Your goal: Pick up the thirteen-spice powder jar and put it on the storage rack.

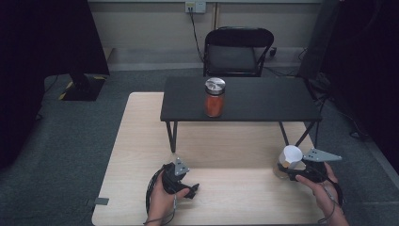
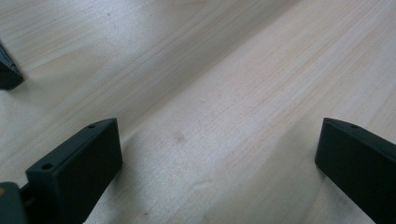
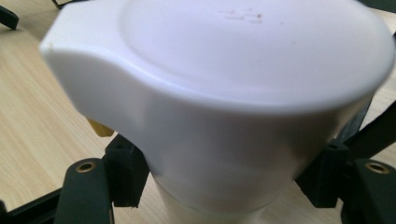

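Right gripper (image 1: 288, 173) is clamped on a jar with a white lid (image 1: 291, 155), left gripper (image 1: 188, 187) sits wide open over the bare wooden table (image 1: 141, 141).

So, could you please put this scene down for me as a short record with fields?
right gripper: shut on the white-lidded jar, near the table's right edge
left gripper: open, nothing between its jaws, low over the light wooden table
white-lidded jar contents: something yellowish, too unclear to name
black shelf: stands on the far part of the table
orange-filled jar: upright on the shelf, silver lid on, untouched
background: black folding chair behind the table
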The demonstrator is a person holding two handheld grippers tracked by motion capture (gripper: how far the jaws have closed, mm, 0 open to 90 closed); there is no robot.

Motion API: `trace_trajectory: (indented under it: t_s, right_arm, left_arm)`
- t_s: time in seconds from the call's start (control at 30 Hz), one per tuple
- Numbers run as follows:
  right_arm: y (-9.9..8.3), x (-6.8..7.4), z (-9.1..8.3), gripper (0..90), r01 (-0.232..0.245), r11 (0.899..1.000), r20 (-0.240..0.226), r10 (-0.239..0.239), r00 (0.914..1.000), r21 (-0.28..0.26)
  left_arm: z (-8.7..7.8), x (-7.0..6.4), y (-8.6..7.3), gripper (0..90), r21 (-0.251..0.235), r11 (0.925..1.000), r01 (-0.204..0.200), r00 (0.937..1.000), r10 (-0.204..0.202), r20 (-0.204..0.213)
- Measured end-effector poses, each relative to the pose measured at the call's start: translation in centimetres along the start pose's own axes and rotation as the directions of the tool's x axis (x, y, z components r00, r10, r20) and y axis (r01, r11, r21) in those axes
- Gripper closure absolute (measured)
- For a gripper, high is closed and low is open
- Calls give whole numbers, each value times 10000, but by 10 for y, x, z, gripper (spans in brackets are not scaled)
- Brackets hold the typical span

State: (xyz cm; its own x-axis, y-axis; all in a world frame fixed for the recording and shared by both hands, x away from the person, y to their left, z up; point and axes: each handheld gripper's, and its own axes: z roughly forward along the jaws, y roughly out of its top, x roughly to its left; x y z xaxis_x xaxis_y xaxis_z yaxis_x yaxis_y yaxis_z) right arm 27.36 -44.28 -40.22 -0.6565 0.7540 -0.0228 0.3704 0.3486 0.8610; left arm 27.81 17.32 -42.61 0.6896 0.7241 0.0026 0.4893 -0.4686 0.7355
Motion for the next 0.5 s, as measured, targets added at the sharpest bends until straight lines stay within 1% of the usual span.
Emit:
trace_trajectory:
  t_s: [0.17, 0.3, 0.5]
  right_arm:
    - [4, 1, 0, 304, 97, 9999, -117, -97, 9999, 37]
    - [10, 2, -2, 304, 245, 9997, -227, -244, 9994, 53]
    - [18, -5, -3, 304, 130, 9999, -696, -133, 9975, -44]
  left_arm:
    - [0, 0, 0, 0, 0, 10000, 0, 10000, 0, 0]
    - [0, 0, 0, 0, -2, 10000, -1, 10000, 1, 2]
    - [0, 0, 0, 0, 0, 10000, 0, 10000, 0, 1]
